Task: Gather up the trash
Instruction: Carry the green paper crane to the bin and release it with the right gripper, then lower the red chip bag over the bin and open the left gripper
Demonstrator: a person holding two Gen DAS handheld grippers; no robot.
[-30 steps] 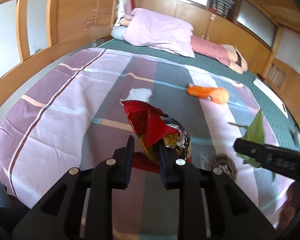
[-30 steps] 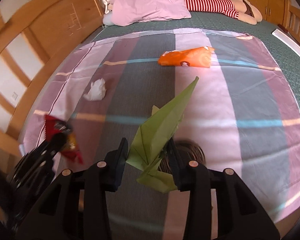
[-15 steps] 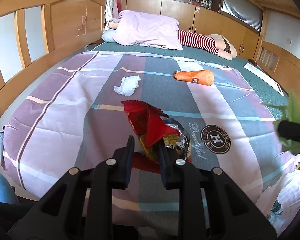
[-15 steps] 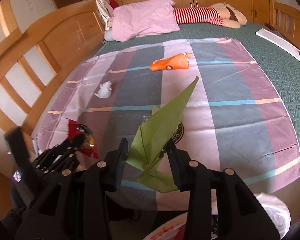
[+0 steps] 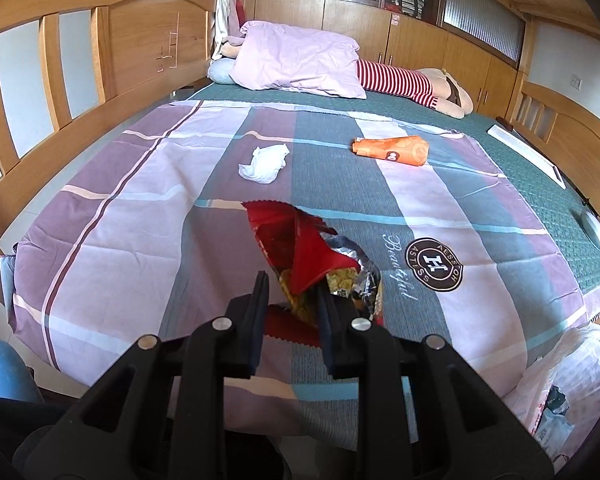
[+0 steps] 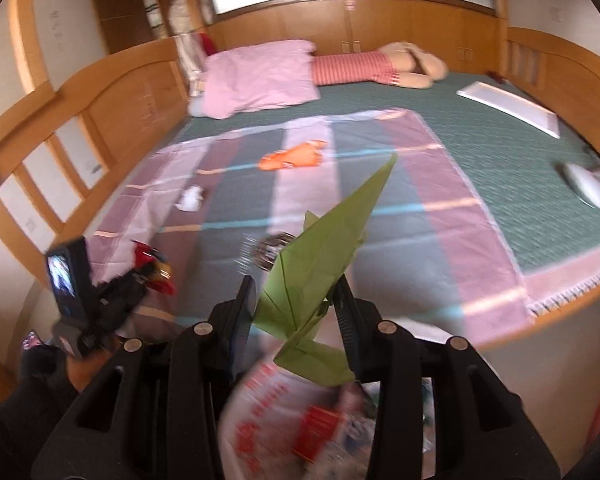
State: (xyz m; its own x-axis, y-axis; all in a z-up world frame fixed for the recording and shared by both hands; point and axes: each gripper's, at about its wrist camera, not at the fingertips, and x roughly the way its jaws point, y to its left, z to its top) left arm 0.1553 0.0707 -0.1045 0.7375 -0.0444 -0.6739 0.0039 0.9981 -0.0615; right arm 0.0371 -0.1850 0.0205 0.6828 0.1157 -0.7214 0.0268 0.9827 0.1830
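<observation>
left gripper (image 5: 290, 298): clenched on the red snack wrapper (image 5: 300, 256), pinched low near its crimped edge so the torn foil top sticks up clear of the fingers; held above the near end of the bed, off the blanket.
right gripper (image 6: 294, 300): grasping the green folded paper (image 6: 324, 256) by its lower folds, long point aiming away; jaws partly apart because the paper is bulky.
trash bag (image 6: 300, 412): white plastic with red print, just below the right gripper at the bed's foot, blurred. Likely why the paper is carried there: drop looks next, my guess.
bag, left view (image 5: 560, 376): same bag low right off the bed corner, so the wrapper probably goes there too.
still on bed: crumpled white tissue (image 5: 264, 162) and orange packet (image 5: 390, 150), well apart on the striped blanket (image 5: 120, 220), neither touched.
not trash: pink pillow (image 5: 300, 60), striped plush toy (image 5: 404, 80) at the head end.
progress: two pieces in hand, two left, roughly half by my count.
risk: light paper could miss the bag mouth; mouth not clearly visible.
</observation>
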